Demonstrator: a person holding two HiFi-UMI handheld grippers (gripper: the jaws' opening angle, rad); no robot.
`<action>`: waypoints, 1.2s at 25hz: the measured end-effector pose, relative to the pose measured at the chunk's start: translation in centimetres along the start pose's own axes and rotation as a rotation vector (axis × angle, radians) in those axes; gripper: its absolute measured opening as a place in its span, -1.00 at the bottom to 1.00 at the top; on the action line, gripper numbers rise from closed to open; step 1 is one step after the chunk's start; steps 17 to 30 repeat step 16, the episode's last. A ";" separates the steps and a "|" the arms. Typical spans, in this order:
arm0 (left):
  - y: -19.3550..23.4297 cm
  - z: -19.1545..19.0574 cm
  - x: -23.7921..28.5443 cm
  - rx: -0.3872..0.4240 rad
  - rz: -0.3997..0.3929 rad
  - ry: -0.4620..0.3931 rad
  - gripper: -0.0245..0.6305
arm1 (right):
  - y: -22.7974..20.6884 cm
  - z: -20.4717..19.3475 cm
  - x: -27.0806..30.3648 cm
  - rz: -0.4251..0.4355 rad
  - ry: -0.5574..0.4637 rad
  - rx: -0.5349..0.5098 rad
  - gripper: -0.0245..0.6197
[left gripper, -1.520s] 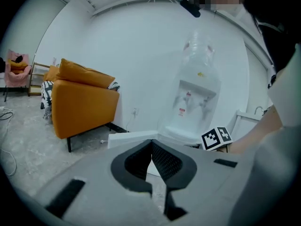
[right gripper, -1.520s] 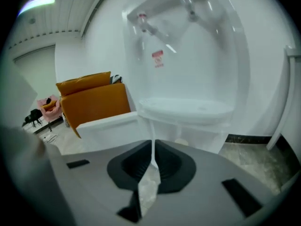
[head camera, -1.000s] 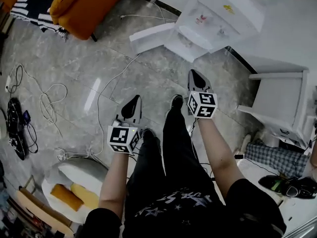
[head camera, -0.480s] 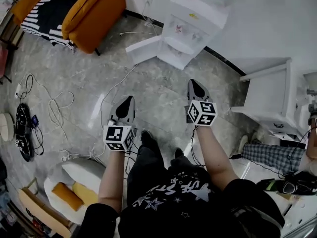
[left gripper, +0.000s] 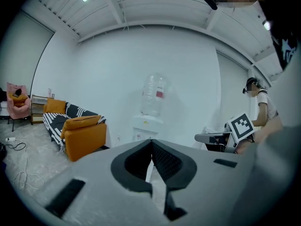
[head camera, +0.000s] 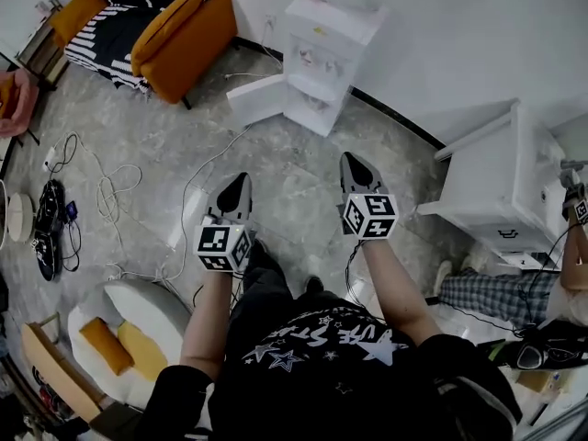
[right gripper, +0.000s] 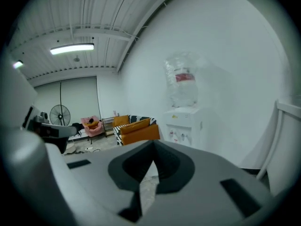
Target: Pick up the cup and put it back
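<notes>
No cup shows in any view. In the head view my left gripper and right gripper are held out side by side above the grey marble floor, both pointing toward a white water dispenser. Both are shut with nothing between the jaws. The left gripper view shows the left gripper with its tips meeting, and the dispenser stands far ahead. In the right gripper view the right gripper is closed too, with the dispenser nearer.
An orange sofa stands at the back left. The dispenser's low door hangs open. A white cabinet is on the right, with another person beside it. Cables lie on the floor at left.
The person has stepped forward, and the dispenser and sofa have shifted in the head view. Both grippers stay shut and held out in front.
</notes>
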State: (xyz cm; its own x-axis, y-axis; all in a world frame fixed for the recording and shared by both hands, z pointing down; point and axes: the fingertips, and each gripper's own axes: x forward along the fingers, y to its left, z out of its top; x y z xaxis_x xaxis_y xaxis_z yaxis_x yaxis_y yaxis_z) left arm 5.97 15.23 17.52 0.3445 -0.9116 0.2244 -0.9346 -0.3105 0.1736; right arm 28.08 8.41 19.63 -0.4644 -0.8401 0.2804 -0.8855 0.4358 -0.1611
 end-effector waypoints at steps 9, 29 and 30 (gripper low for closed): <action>-8.8 -1.5 -8.6 0.057 0.092 -0.044 -0.90 | 3.4 -3.0 -12.2 0.157 0.006 -0.103 -0.91; -9.4 -5.5 -17.0 0.086 0.154 -0.019 -0.92 | 8.1 -6.2 -16.8 0.214 0.000 -0.136 -0.91; -9.4 -5.5 -17.0 0.086 0.154 -0.019 -0.92 | 8.1 -6.2 -16.8 0.214 0.000 -0.136 -0.91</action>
